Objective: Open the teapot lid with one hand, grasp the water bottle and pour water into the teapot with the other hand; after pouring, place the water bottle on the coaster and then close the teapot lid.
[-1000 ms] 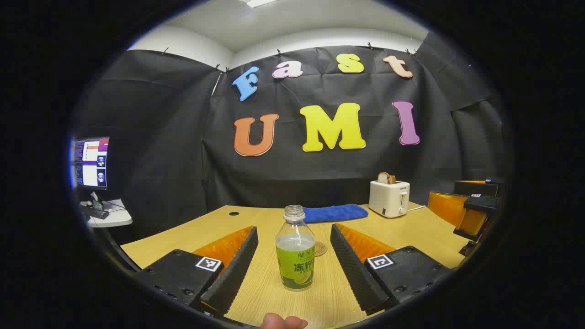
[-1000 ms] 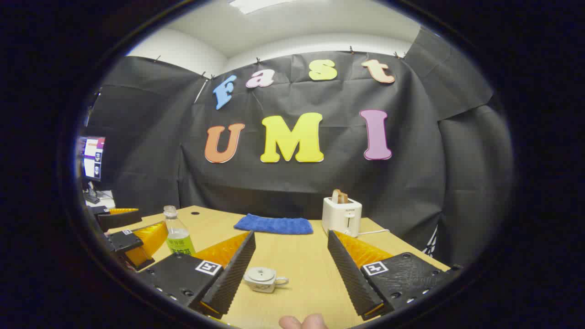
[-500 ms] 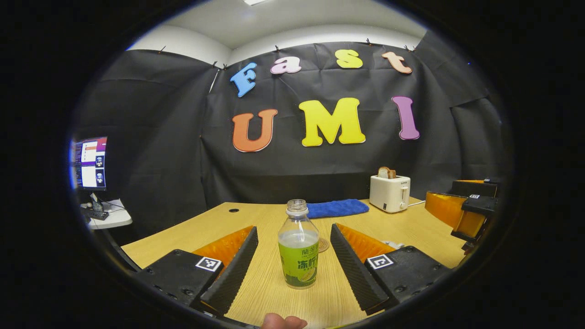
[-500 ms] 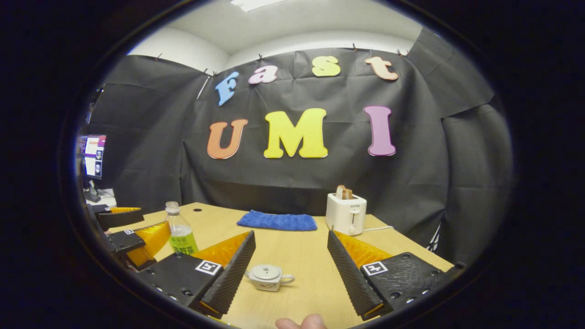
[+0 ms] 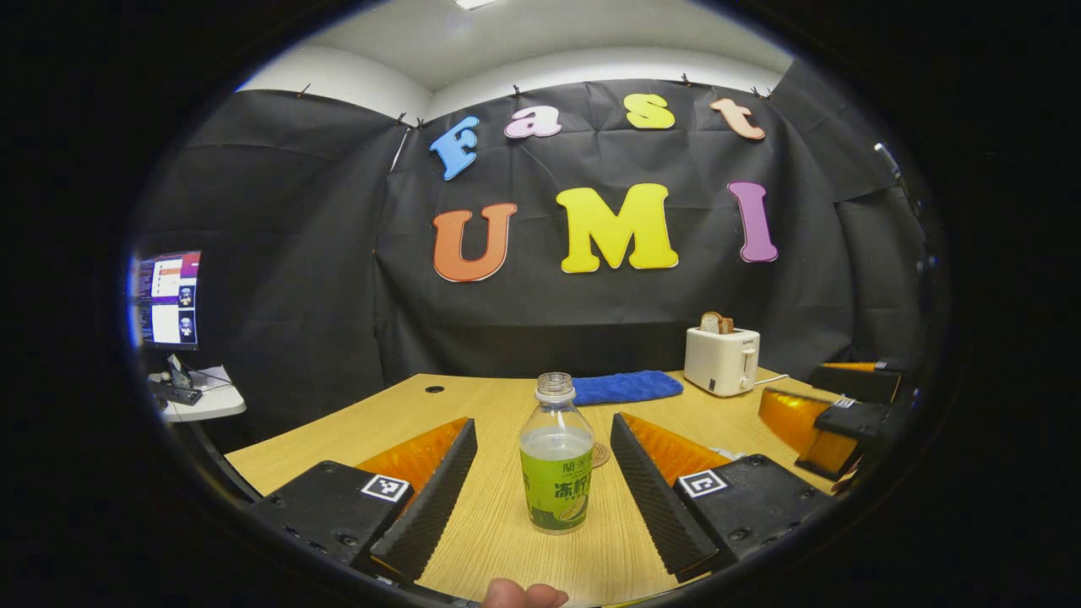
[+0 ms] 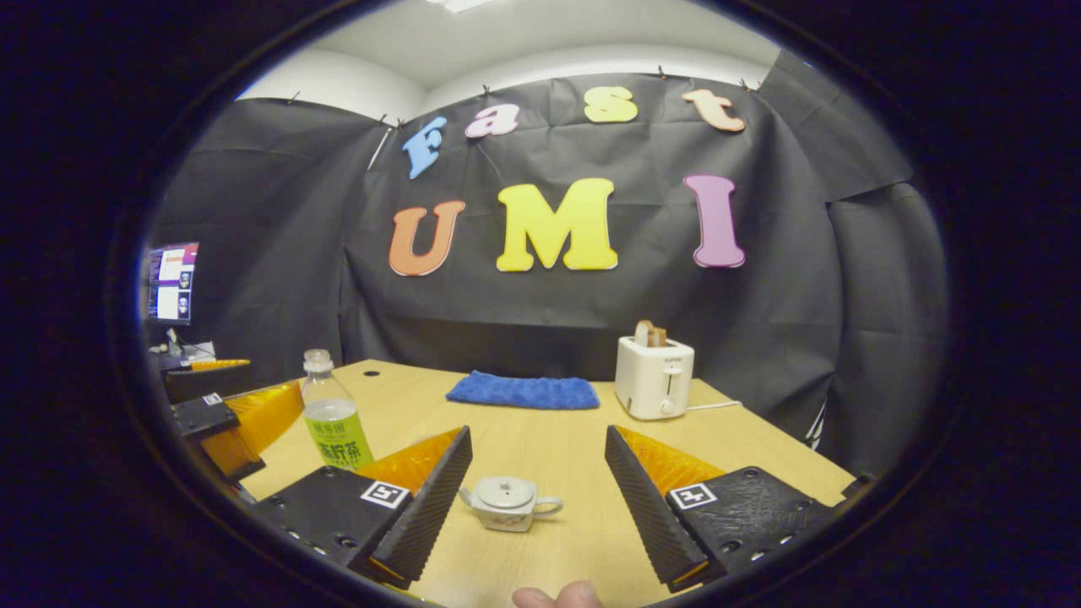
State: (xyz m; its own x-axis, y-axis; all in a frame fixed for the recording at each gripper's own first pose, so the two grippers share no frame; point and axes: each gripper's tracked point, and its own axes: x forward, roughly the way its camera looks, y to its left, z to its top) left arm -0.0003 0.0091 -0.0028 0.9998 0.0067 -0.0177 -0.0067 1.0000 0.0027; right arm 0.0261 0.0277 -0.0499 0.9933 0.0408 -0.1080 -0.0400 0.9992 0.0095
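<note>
Left gripper (image 5: 540,477), level, fingers spread either side of the uncapped clear plastic water bottle with green label (image 5: 556,456), touching nothing; round woven coaster (image 5: 599,454) just behind, at 1 o'clock. Right gripper (image 6: 537,485), fingers likewise spread, faces the small white ceramic teapot (image 6: 509,502), lid on, now nearer than a second ago. Both stand on the pale wood-grain table (image 6: 540,439).

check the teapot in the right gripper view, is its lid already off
No, the lid sits on the teapot, which stands untouched between the open right gripper fingers.
</note>
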